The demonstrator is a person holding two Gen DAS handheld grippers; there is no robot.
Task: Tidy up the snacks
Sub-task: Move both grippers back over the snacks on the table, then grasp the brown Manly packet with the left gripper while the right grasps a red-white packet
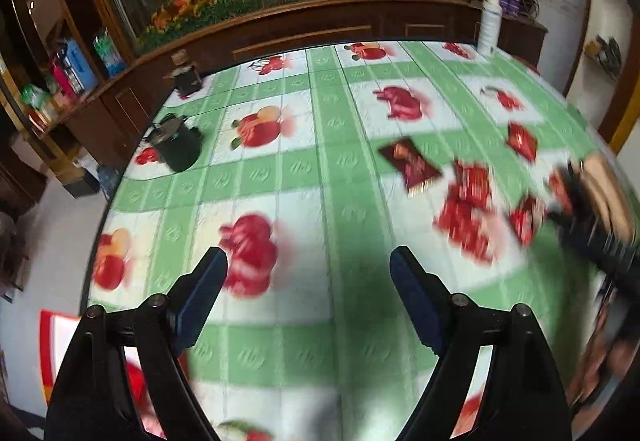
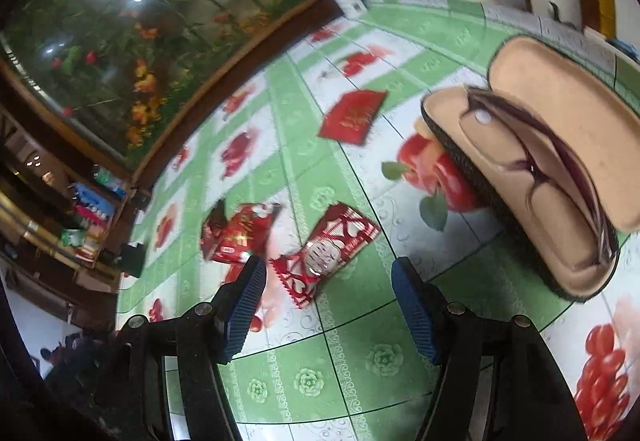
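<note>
Red foil packets [image 2: 325, 255] lie flat on the slick surface [image 2: 360, 361], one just ahead of the right tool [image 2: 328, 311], whose jaws gape wide and empty. Risk: fingers may skid over the thin wrapper (no raised edge), pushing it toward the tan open case [image 2: 532, 177] at 2 o'clock. Left tool [image 1: 309, 301] is likewise wide, holding nothing.

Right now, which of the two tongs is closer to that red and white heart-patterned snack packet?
Right. The right tongs hover open just short of the heart-patterned packet, which lies just ahead of the tips. The left tongs hang open over bare tablecloth, away from the blurred snacks.
</note>
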